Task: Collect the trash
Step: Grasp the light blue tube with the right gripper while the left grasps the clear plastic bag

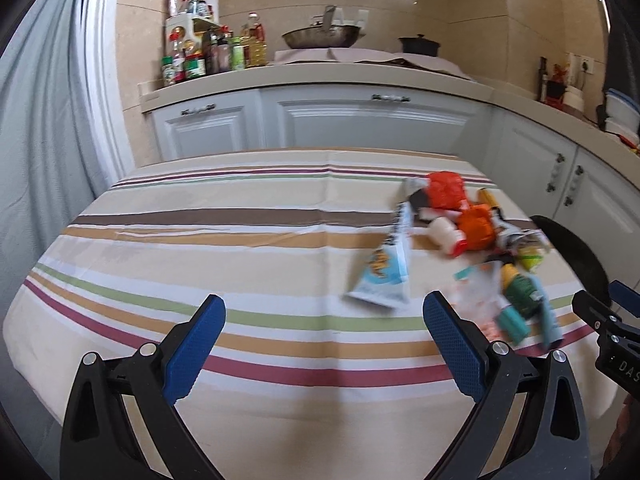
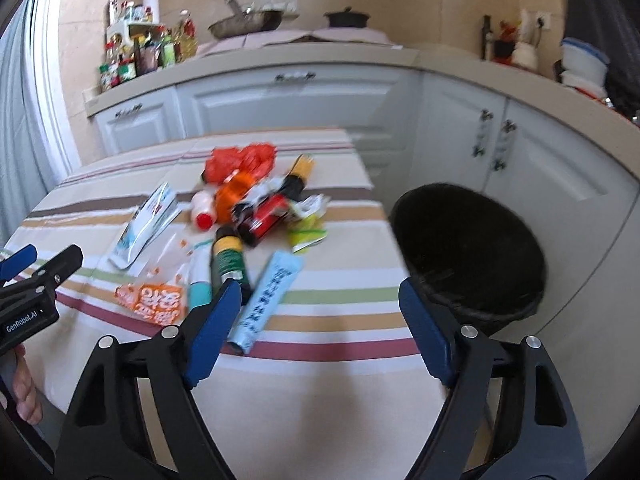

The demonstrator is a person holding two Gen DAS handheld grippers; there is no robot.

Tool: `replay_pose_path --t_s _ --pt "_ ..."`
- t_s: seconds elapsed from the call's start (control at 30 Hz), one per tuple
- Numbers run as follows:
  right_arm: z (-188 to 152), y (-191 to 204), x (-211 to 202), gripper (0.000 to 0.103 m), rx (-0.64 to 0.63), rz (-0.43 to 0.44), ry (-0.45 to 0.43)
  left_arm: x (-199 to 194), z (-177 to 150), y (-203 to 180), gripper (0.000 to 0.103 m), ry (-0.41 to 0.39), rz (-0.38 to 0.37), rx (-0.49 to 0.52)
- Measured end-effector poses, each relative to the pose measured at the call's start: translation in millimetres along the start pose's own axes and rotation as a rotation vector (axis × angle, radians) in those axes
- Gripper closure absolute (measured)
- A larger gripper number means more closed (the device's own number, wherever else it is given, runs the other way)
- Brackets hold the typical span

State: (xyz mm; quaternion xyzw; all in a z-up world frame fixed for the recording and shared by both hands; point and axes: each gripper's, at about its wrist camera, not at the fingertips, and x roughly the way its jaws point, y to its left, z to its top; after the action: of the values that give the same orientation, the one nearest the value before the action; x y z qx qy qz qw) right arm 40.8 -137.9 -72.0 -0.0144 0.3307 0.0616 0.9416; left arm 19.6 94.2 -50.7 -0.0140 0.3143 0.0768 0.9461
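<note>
A pile of trash lies on the right side of the striped tablecloth (image 1: pixel 200 248): a light blue pouch (image 1: pixel 382 276), an orange-red bag (image 1: pixel 446 190), a small white bottle with a red cap (image 2: pixel 203 210), a red can (image 2: pixel 266 220), a dark green bottle (image 2: pixel 229 258), a light blue wrapper (image 2: pixel 268 300) and an orange packet (image 2: pixel 154 300). A black bin (image 2: pixel 472 252) stands beside the table's right edge. My left gripper (image 1: pixel 324 316) is open and empty, left of the pile. My right gripper (image 2: pixel 320 300) is open and empty, above the near table edge beside the bin.
White kitchen cabinets (image 1: pixel 360 120) with a counter run behind and to the right of the table. Bottles and jars (image 1: pixel 208 56), a wok (image 1: pixel 320 36) and a black pot (image 1: pixel 418 44) stand on the counter. A grey curtain (image 1: pixel 44 140) hangs at left.
</note>
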Motion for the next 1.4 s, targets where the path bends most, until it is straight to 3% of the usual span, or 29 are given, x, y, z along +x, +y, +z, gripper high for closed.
replay_pose_path --t_s 0.2,0.33,0.57,0.9,1.13,1.3,1.37,1.4 --pt "-2 13 19 0.046 -0.017 0.023 0.068 9 -3 18 0.007 0.020 0.034 -0.025" --pt "-4 17 28 0.053 -0.018 0.033 0.104 14 -3 24 0.007 0.032 0.042 -0.029" --pt "-5 13 31 0.087 -0.017 0.041 0.113 17 -4 24 0.007 0.039 0.037 -0.031" --pt "-6 2 25 0.089 -0.020 0.035 0.076 9 -1 7 0.007 0.036 -0.015 -0.023" --pt "-5 -25 13 0.089 0.021 0.014 0.037 1 -2 -31 0.007 0.035 -0.104 0.014" --pt "-6 -45 7 0.089 0.057 0.016 0.021 6 -3 -59 0.008 0.041 -0.113 0.064" --pt "-7 -53 6 0.089 0.075 0.019 0.018 11 -3 -69 0.015 0.050 -0.110 0.084" --pt "-8 -57 7 0.089 0.083 0.020 0.019 13 -4 -72 0.032 0.059 -0.111 0.093"
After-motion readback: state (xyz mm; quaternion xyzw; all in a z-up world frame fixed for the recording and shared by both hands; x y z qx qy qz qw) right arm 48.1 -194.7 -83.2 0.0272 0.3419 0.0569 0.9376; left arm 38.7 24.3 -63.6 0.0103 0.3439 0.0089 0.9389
